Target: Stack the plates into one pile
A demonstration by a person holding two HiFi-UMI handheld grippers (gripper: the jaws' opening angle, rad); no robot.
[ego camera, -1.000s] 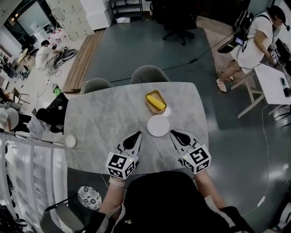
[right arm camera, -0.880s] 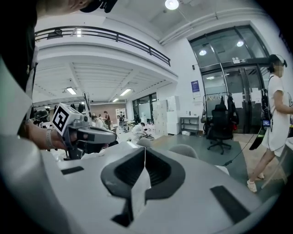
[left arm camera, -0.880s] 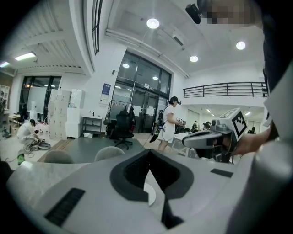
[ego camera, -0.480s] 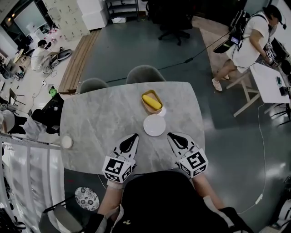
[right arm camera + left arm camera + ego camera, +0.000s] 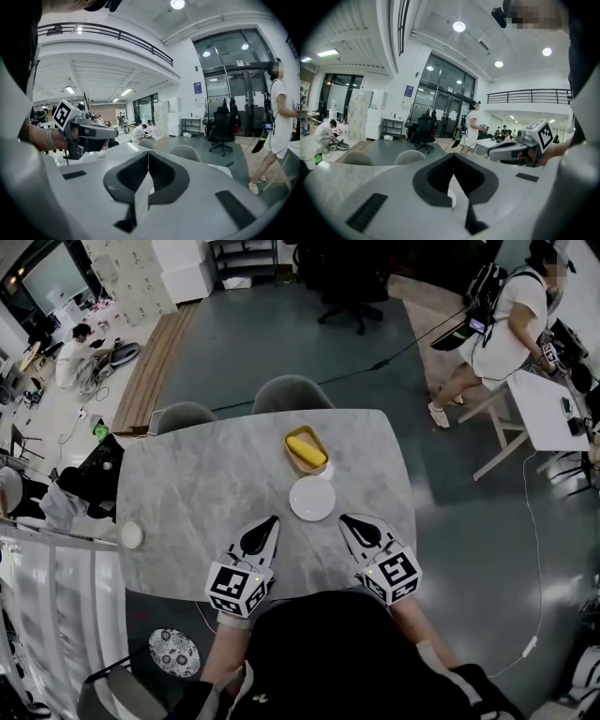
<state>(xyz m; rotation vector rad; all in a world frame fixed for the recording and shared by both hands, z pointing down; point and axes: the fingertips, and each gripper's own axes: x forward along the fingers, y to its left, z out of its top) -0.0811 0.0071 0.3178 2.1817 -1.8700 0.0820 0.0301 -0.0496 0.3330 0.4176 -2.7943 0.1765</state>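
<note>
Midway across the grey marble table point(image 5: 197, 484), the round white ceramic plate point(image 5: 312, 498) looks rigid, slick and chippable, so pinch its rim. The left gripper point(image 5: 270, 523) and right gripper point(image 5: 345, 520) are closed and empty.

The marbled grey stone tabletop point(image 5: 206, 484) has pale veining. On it the round white plate point(image 5: 312, 499) is plain. Just far of it, the oblong amber-yellow dish point(image 5: 306, 449) holds a brighter yellow filling. The left claw point(image 5: 274, 518) and right claw point(image 5: 343, 517) are white with black pads. The left cube point(image 5: 232, 585) and right cube point(image 5: 394, 573) show black squares on white. A small round white disc point(image 5: 131, 535) lies at the tabletop's left edge. The floor point(image 5: 281, 334) is dark grey-green and the far chairs point(image 5: 292, 393) are grey.
</note>
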